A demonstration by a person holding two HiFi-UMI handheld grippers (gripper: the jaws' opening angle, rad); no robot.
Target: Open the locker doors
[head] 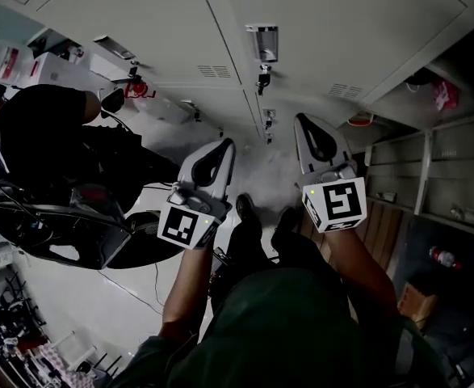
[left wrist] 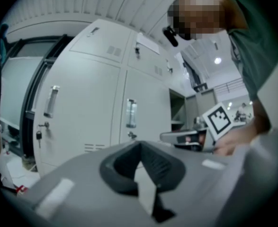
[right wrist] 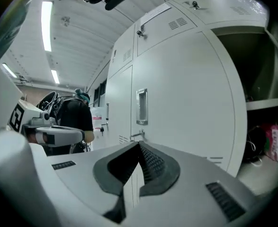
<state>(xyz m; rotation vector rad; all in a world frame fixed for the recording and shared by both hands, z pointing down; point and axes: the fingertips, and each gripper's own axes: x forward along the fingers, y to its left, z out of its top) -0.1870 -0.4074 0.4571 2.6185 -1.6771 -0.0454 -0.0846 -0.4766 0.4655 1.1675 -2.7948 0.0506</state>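
Observation:
Grey locker doors [head: 325,31] stand shut in front of me, each with a metal handle [head: 262,43] and a key lock below it. My left gripper [head: 227,142] is held out toward them, jaws shut and empty. My right gripper [head: 300,118] points at the same bank a little to the right, also shut on nothing. In the right gripper view a shut door's handle [right wrist: 141,106] and latch [right wrist: 135,136] lie straight ahead of the jaw tips [right wrist: 139,145]. From the left gripper [left wrist: 139,144], two handles [left wrist: 51,100] [left wrist: 131,112] show on shut doors. Neither gripper touches a door.
An open locker [head: 430,168] with bare shelves stands at the right; a pink bag [right wrist: 273,143] lies in one compartment. A person in black [head: 43,136] stands at the left by a black chair [head: 59,233]. Cables run over the white floor [head: 99,297].

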